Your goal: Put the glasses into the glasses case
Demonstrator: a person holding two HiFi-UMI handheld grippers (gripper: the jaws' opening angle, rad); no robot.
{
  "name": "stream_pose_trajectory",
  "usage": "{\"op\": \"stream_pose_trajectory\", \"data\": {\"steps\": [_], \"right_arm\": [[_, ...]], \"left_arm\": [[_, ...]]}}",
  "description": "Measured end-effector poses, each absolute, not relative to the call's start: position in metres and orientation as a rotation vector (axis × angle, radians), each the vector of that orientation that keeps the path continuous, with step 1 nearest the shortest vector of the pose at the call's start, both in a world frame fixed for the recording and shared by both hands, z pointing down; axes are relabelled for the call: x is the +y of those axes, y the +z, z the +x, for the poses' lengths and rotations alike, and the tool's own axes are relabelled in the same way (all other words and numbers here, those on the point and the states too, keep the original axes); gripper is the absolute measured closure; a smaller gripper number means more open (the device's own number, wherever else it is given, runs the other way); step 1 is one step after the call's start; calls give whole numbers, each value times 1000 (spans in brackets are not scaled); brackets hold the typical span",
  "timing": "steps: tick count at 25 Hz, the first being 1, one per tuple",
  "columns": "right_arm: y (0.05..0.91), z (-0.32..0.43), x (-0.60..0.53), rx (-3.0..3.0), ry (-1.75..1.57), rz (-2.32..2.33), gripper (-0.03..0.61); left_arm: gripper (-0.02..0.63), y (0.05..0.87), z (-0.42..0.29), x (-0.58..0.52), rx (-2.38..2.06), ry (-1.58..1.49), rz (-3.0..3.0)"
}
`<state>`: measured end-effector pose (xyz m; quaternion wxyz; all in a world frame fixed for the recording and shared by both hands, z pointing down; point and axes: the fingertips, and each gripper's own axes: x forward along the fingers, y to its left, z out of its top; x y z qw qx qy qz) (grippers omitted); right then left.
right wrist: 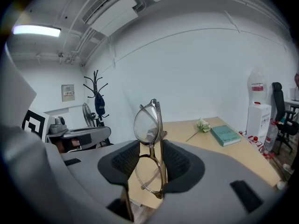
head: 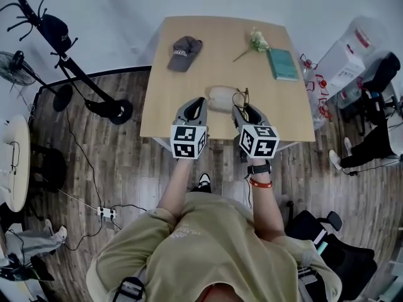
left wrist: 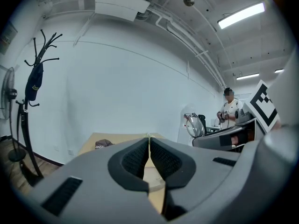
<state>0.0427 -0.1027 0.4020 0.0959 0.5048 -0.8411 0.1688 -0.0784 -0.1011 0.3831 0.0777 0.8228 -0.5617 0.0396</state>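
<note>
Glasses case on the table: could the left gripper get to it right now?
Probably yes. The case lies just beside the left gripper, with nothing between them on the table. Its jaws are shut and empty, so they would need to open to grasp it.

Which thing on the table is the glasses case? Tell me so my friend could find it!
Look at the wooden table, near the edge closest to the person. The glasses case lies there, about midway along that edge. It is the pale, rounded lump, unlike the dark cap, the green book and the flower farther back.
</note>
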Motion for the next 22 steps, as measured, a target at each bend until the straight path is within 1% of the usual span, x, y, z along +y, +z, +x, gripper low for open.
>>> {"op": "stream_pose_trajectory", "data": {"steps": [12, 22], "right_arm": [[435, 15, -198, -2446, 571, 1491, 408], [478, 13, -223, -2371, 630, 1485, 408]], "left_arm": [[584, 419, -94, -200, -1595, 186, 2461], [584, 466, -86, -228, -1491, 233, 2447]]}}
